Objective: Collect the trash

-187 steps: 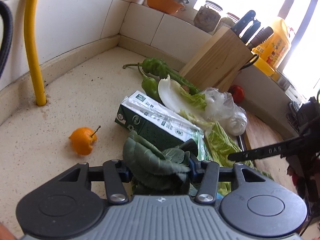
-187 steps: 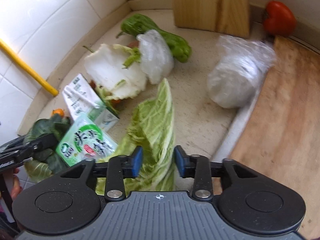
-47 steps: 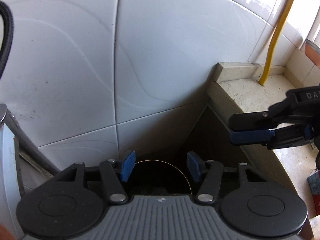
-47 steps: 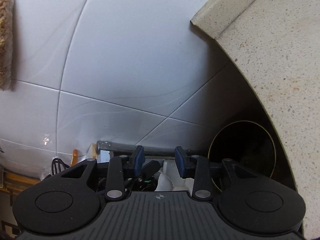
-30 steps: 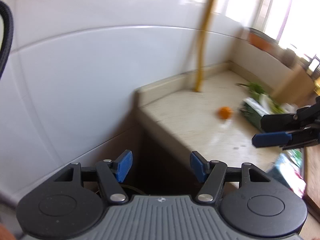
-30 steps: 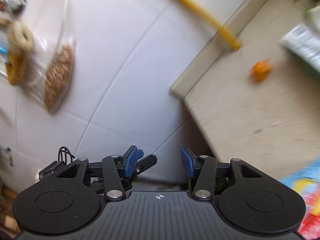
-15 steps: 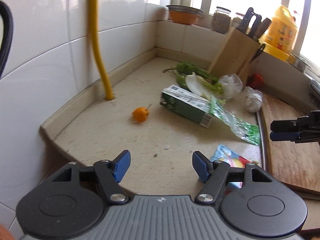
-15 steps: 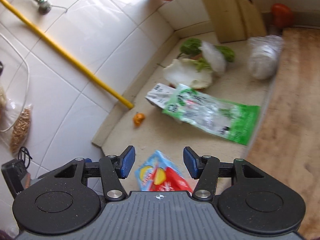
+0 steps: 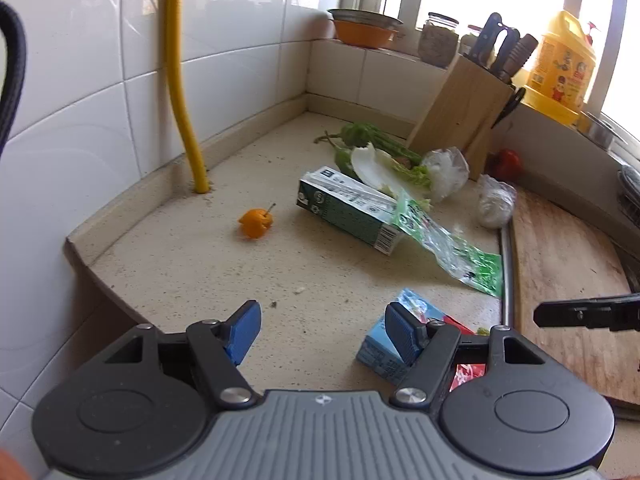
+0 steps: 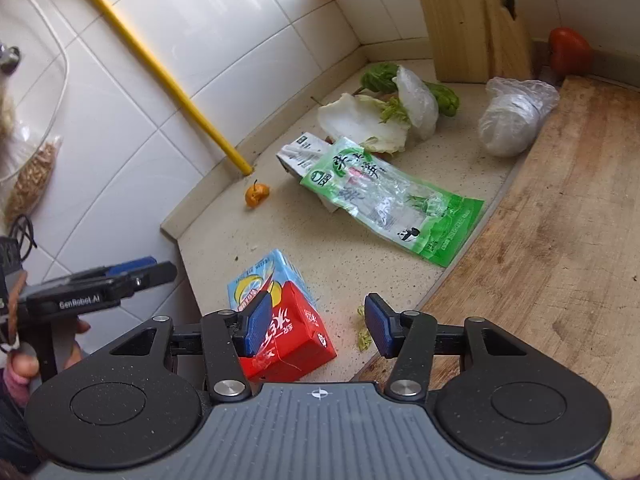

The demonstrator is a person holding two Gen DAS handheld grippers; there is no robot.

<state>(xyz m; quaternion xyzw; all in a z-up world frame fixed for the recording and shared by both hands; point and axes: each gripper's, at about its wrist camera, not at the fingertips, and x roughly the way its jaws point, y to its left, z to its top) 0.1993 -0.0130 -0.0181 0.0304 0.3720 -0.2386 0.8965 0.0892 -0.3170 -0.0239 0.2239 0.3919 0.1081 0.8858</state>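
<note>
Trash lies on the speckled counter (image 9: 192,264). A blue and red drink carton (image 10: 292,320) rests at the front edge, just ahead of and left of my open, empty right gripper (image 10: 316,328). In the left wrist view the drink carton (image 9: 412,304) sits behind the right finger of my open, empty left gripper (image 9: 322,332). Farther back lie a green-and-white carton (image 9: 348,208), a green plastic wrapper (image 10: 392,200), a small orange pepper (image 9: 256,222), a pale cabbage leaf (image 10: 356,120) and two crumpled plastic bags (image 9: 446,172) (image 10: 512,120).
A wooden cutting board (image 10: 560,220) fills the right side. A knife block (image 9: 460,116), a tomato (image 10: 568,54) and green peppers (image 10: 444,98) stand at the back. A yellow pipe (image 9: 180,92) rises by the tiled wall. The counter drops off at its left edge (image 9: 92,268).
Both grippers swung up from the dark bin beside the counter to face the countertop. The leaves they held 6 seconds ago are gone; both are wide open.
</note>
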